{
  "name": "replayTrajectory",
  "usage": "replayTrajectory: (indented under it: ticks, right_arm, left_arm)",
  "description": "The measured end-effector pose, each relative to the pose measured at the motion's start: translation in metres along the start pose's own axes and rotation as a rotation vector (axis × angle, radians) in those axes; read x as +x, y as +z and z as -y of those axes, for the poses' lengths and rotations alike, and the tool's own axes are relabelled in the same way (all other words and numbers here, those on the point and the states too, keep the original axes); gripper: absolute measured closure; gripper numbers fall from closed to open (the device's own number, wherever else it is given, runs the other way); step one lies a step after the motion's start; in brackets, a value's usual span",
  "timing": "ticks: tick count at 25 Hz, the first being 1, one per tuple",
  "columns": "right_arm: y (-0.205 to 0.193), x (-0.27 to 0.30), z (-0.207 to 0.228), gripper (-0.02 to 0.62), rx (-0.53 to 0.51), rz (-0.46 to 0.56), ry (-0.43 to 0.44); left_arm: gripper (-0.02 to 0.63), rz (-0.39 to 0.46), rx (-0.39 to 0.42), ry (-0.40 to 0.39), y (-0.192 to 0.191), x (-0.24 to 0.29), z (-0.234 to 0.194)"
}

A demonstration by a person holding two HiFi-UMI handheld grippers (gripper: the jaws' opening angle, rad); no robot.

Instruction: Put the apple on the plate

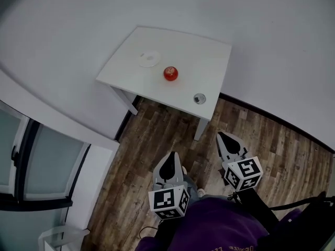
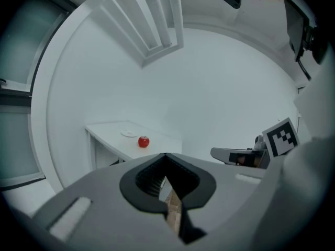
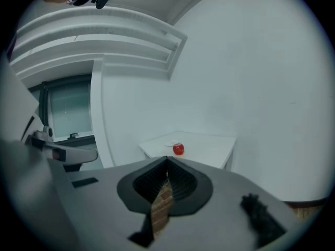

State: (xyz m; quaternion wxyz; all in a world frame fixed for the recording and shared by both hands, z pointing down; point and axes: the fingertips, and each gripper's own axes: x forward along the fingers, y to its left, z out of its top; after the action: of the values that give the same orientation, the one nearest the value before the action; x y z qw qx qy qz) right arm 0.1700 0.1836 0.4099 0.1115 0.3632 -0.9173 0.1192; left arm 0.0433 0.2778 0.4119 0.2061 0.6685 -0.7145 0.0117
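Red apple sits mid-worktop, just beside the small white plate but not on it. In the head view the plate lies up and left of the apple. A small round grey item rests near the worktop's front edge, apart from the apple.

Left tool and right tool hang over the wood floor, well short of the worktop, both pointing toward it. Each has its jaws pressed together w/ nothing btw them, per its own gripper view.

Marker cubes on the tools show b/w square patterns only. The purple top has pale print along the bottom edge, too blurred to read.
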Motion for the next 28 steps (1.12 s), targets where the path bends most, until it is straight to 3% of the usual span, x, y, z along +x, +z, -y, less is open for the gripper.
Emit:
replayTrajectory:
  ticks: [8,17,24,28]
  right_arm:
    - [0.034,0.079,0.008,0.584,0.017,0.025,-0.027]
    - [0.041,0.139,0.012,0.584,-0.009,-0.005,-0.057]
    - [0.042,0.162,0.026,0.584,-0.002,-0.027,-0.07]
    - [0.054,0.181,0.041,0.584,-0.002,-0.009,-0.059]
  left_arm:
    - [0.601,0.025,0.007,-0.093,0.042,0.066,-0.037]
    - [0.601,0.013,0.023,-0.123,0.059,0.114,-0.076]
    - [0.601,-0.008,0.009,-0.137,0.059,0.141,-0.082]
    - [0.601,0.032,-0.003,-0.141,0.07,0.161,-0.083]
